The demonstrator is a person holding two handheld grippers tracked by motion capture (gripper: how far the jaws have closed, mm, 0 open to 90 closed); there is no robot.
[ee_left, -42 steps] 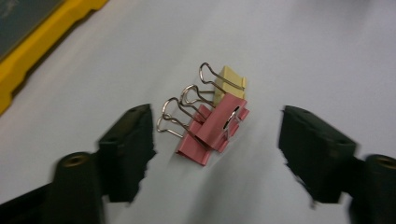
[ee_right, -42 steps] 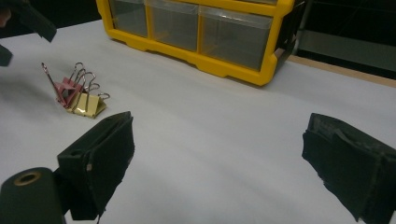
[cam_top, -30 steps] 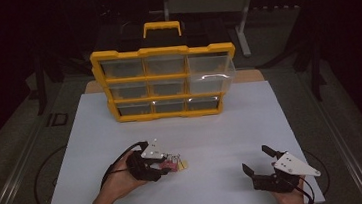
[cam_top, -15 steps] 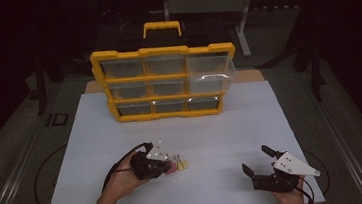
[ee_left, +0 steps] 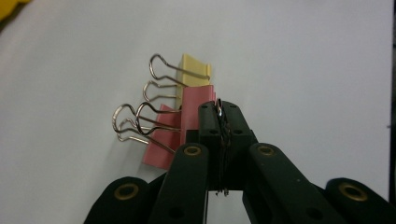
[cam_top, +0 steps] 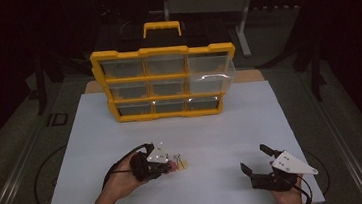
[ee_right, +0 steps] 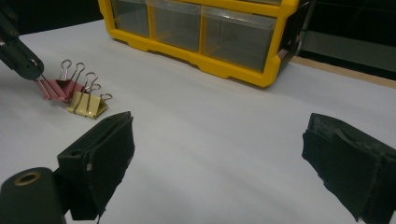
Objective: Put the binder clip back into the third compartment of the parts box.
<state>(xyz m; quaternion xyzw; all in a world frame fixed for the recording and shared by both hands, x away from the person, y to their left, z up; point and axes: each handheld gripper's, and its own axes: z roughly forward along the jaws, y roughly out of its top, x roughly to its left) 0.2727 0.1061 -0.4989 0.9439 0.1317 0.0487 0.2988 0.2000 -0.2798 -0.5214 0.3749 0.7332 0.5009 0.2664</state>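
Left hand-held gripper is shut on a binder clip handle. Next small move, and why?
Probably a short lift. The left hand-held gripper has just closed on a wire handle of a pink binder clip, which sits against another pink clip and a yellow binder clip. Raising it first should separate it before carrying it toward the yellow drawer organizer.

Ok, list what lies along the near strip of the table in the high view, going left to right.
Left tongs → binder clips → bare white table → right tongs.
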